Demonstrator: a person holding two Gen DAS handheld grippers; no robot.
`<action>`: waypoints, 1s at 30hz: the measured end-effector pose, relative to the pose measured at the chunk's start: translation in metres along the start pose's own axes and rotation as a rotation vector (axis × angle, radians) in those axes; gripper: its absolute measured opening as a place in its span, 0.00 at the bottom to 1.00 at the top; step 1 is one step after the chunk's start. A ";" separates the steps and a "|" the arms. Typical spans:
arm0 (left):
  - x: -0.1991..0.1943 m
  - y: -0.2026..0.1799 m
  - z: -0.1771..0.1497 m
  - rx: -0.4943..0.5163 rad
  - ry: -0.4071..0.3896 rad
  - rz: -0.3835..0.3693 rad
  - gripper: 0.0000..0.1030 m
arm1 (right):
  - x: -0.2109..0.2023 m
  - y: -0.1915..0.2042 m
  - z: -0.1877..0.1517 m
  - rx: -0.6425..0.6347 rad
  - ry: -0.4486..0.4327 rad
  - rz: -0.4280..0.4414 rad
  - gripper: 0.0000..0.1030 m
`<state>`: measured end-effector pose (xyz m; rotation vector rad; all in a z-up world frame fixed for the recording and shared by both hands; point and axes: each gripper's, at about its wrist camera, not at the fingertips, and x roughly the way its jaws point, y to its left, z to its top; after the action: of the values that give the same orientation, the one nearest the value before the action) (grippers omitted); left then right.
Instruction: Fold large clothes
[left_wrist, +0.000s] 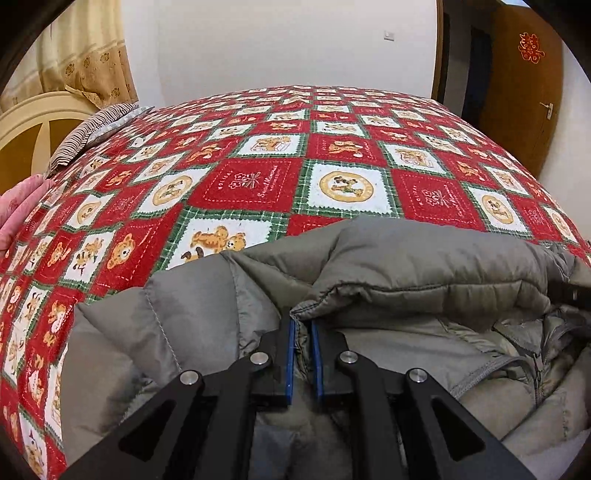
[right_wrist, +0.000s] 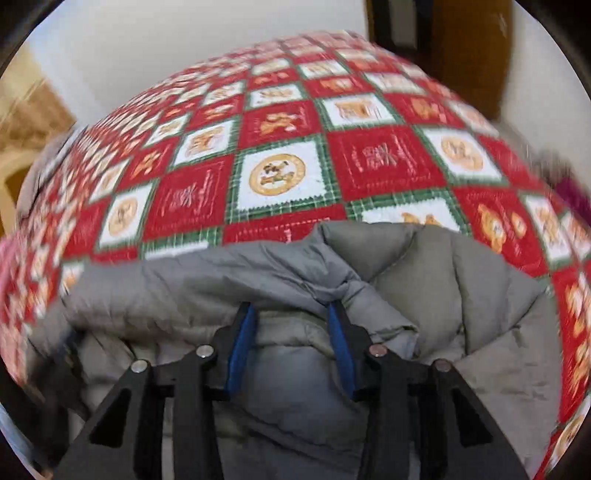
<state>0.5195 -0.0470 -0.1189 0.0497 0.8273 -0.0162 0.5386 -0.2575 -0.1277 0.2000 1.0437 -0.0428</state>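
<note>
Grey puffer jacket (left_wrist: 424, 266) on the patterned bedspread (left_wrist: 258, 177): left gripper (left_wrist: 303, 325) pinches its collar edge, while the right gripper (right_wrist: 291, 314), jaws apart, straddles the adjacent fold directly ahead.

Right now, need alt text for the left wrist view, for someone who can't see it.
The left claw is shut on a fold of a grey puffer jacket, its blue pads pinching the fabric. The jacket lies on a bed cover of red and white teddy-bear squares. Behind are a white wall, a beige curtain and a brown door.
</note>
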 end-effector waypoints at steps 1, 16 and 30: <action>0.000 0.000 0.000 0.004 0.000 0.003 0.09 | 0.000 0.003 -0.005 -0.047 -0.021 -0.017 0.41; -0.085 -0.022 0.070 -0.046 -0.157 -0.175 0.10 | 0.000 0.012 -0.029 -0.213 -0.196 -0.084 0.42; 0.017 -0.056 0.015 -0.064 0.031 -0.152 0.10 | 0.001 0.007 -0.028 -0.190 -0.189 -0.032 0.43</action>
<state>0.5403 -0.1031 -0.1236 -0.0734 0.8610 -0.1327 0.5161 -0.2457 -0.1415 0.0064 0.8570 0.0083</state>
